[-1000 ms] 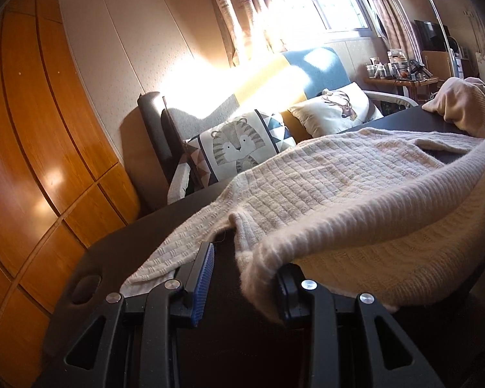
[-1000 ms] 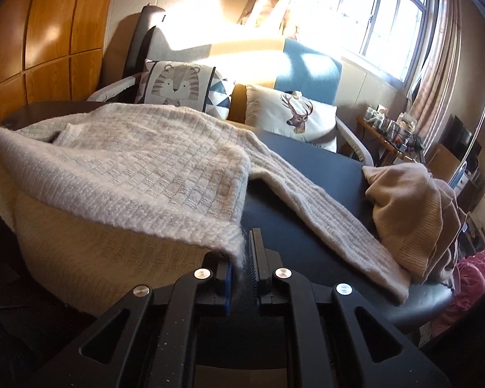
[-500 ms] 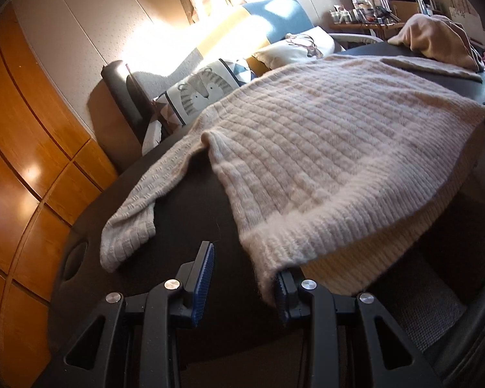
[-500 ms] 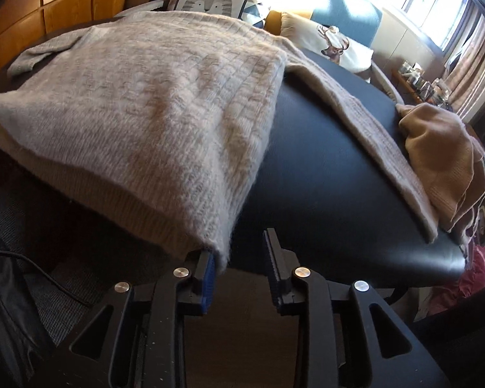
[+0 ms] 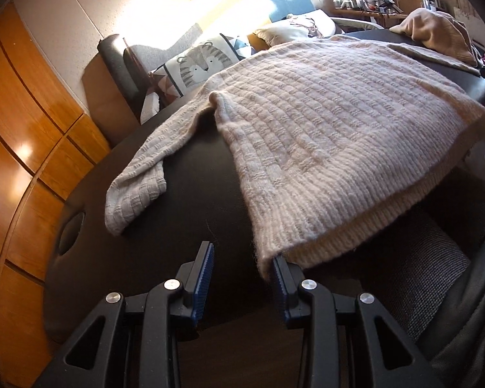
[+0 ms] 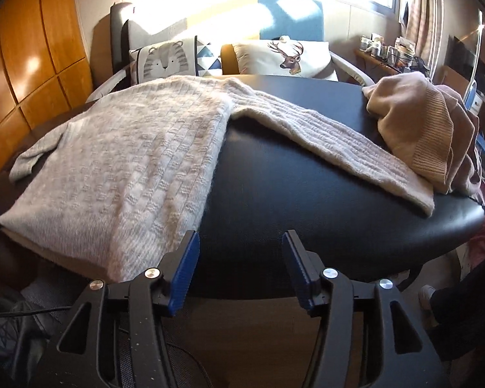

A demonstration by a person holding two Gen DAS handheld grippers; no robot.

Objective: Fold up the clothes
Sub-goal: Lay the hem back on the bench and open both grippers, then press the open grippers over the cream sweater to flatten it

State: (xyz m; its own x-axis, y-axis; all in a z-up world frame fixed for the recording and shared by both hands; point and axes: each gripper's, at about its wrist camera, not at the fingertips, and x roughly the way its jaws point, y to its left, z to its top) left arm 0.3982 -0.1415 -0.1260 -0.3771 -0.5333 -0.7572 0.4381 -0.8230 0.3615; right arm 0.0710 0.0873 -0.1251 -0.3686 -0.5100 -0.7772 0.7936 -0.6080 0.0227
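Two grippers, both with jaws apart and holding nothing. Left gripper (image 5: 242, 271) sits at the near bench edge; the sweater's (image 5: 323, 129) left hem corner brushes its right finger but isn't pinched. Right gripper (image 6: 241, 266) is at the other hem corner, with the knit just beside its left finger.

Sweater lies flat on the black bench (image 6: 307, 200), body spread, hem draped over the near edge and hanging free. Left sleeve (image 5: 142, 184) angles out toward the wood wall; right sleeve (image 6: 333, 148) runs diagonally to the far right, its cuff ending at a tan garment pile (image 6: 417, 129) and touching it.

Handling, my read: chunky fuzzy knit, soft, limp, light to moderate weight. Zero stiffness, so it will sag between two grip points and stretch if pulled by one. Grippy against the ribbed pads, low slip risk; fuzz may snag. Bench top looks smooth, so fabric should slide easily.

Grip points: hem corners are closest, double layer, thick rib. For sleeve folds, take cuff or shoulder seam.

Room: bare bench between body and right sleeve, and between left sleeve and body, enough to fold sleeves inward. Watch the overhanging hem; weight over the edge could drag the body off. Tan pile crowds the right cuff; lifting the cuff may disturb it. Cushions (image 6: 165, 61) sit behind the far edge, off the bench.
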